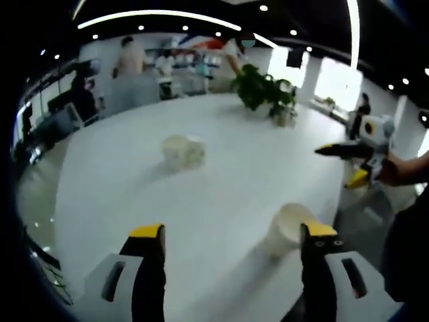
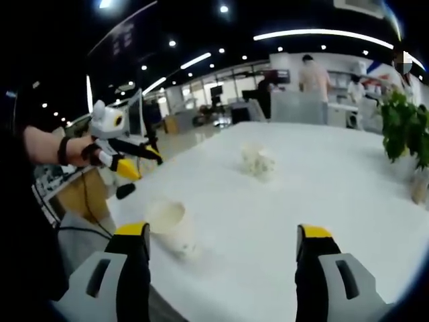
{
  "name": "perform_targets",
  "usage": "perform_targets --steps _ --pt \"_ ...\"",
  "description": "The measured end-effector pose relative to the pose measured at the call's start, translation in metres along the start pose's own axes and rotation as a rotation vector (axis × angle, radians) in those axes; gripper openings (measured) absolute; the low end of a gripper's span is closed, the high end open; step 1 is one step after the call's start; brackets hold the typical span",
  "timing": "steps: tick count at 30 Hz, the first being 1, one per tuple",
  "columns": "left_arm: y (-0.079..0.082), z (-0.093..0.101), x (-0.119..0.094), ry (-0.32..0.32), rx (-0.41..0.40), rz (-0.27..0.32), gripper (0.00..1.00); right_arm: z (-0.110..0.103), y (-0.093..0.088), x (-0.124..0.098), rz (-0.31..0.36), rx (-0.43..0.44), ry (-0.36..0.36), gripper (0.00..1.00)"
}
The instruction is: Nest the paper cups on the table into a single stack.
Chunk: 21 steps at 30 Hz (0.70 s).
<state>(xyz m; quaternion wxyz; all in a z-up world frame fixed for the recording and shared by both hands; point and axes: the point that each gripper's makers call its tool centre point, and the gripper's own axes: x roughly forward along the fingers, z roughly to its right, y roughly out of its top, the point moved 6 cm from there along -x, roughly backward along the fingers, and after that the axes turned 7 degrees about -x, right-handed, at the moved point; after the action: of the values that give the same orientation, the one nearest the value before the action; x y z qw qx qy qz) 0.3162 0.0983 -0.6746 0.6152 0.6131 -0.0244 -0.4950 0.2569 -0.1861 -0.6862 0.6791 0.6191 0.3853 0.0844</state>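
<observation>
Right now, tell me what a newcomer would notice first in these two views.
The big white table stands out first, with one paper cup upright near the edge closest to the person. Farther toward the middle lies a small cluster of cups, too blurred to count. A green plant stands at the far side, and both claws hang open above the tabletop.

No text, label, brand or number is showing legibly on anything in either view; everything is appearing too blurred.
</observation>
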Motion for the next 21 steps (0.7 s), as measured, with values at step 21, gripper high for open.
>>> perform_targets --steps 21 --pt "0.004 -0.009 -0.004 0.031 -0.019 0.096 1.00 0.039 0.029 0.025 -0.017 -0.089 0.032 0.93"
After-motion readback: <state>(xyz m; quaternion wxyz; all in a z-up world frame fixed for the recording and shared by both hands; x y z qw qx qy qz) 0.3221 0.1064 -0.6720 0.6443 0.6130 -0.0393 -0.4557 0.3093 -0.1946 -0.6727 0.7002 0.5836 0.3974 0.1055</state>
